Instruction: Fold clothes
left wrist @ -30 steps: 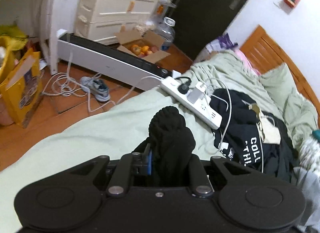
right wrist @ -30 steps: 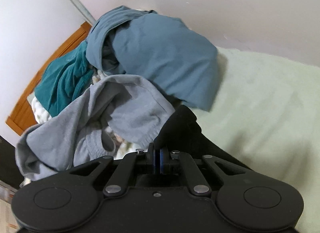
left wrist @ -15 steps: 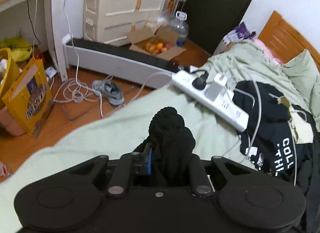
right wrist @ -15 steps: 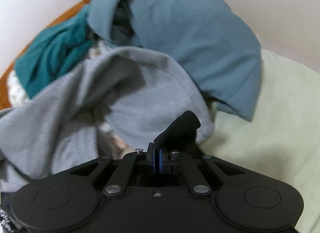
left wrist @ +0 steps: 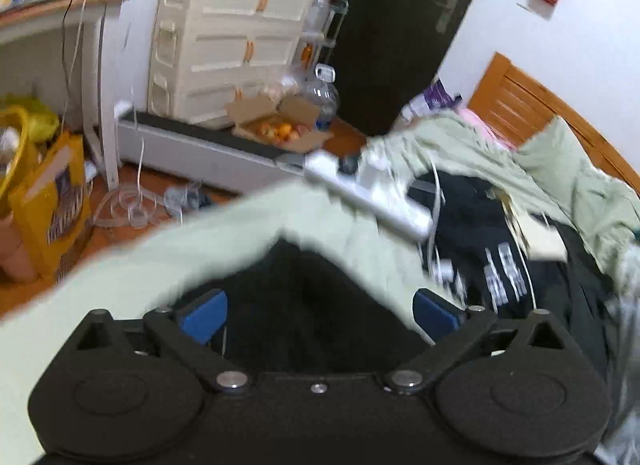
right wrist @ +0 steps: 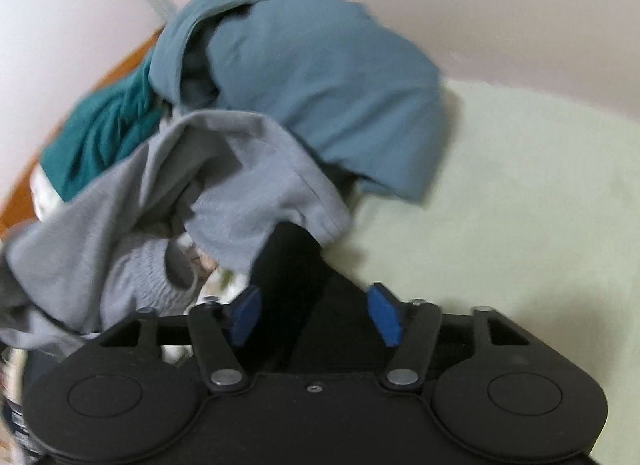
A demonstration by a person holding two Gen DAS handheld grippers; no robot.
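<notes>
Motion blur smears much of our left wrist view, so the power strip [left wrist: 372,193] and the printed black clothing [left wrist: 500,265] on the bed [left wrist: 140,265] are hard to read. Our left hand-held gripper [left wrist: 318,315] stands spread wide, the black garment [left wrist: 296,305] lying loose between its blue pads [left wrist: 204,315]. Our right hand-held gripper [right wrist: 314,315] is spread too, black cloth [right wrist: 292,265] between its fingers, unpinched, just beside the grey sweatshirt [right wrist: 224,193] and blue garment [right wrist: 328,89].

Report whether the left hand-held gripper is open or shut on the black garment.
Open. The left hand-held gripper shows its blue pads spread wide, with the black garment lying loose between them.
</notes>
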